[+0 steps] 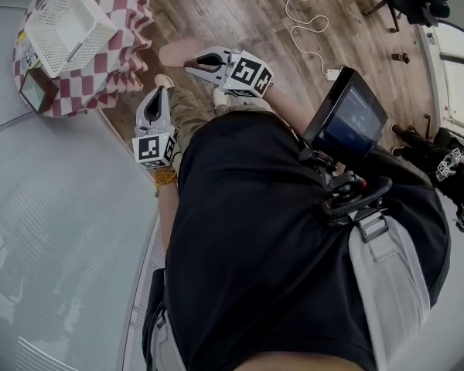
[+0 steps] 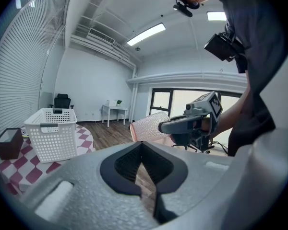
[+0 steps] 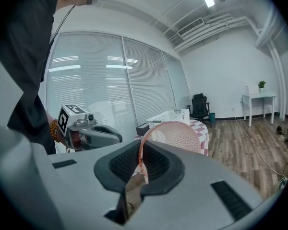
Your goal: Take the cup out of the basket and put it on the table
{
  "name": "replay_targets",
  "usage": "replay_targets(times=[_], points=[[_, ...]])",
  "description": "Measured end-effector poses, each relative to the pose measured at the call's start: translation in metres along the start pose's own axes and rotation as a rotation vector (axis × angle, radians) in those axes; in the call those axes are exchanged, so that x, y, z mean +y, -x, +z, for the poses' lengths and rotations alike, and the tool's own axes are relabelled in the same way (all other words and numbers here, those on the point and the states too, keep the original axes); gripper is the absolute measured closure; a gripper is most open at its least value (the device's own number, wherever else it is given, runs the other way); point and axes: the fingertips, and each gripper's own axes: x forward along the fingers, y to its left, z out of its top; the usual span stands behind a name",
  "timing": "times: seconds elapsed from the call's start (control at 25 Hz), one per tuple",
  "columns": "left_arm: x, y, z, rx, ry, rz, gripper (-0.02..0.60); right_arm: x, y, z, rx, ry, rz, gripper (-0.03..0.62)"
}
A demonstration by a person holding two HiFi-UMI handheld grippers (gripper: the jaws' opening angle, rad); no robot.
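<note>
Pink cup (image 3: 178,136) hangs pinched by its rim in the right gripper (image 3: 141,151); left gripper (image 2: 142,146) jaws sit pressed together, empty.

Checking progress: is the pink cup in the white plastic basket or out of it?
Out. The pink textured cup is clamped by its rim in the right tongs, apart from the white plastic basket.

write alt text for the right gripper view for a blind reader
The right gripper holds a pink perforated plastic cup by its rim, jaws shut on it, in a bright office. Behind the cup a white perforated plastic basket sits on a table with a red-and-white checked cloth; the left gripper is at the left.
</note>
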Motion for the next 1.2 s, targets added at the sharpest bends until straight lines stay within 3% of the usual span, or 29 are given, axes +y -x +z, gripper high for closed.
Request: replay_targets(times=[0.6, 1.2], points=[[0.026, 0.001, -0.015, 0.043, 0.033, 0.048, 0.575, -0.008, -0.03, -0.005, 0.049, -0.001, 0.06, 0.571], [0.059, -0.002, -0.006, 0.043, 0.06, 0.096, 0.575, -0.023, -0.067, 0.004, 0.075, -0.003, 0.111, 0.571]])
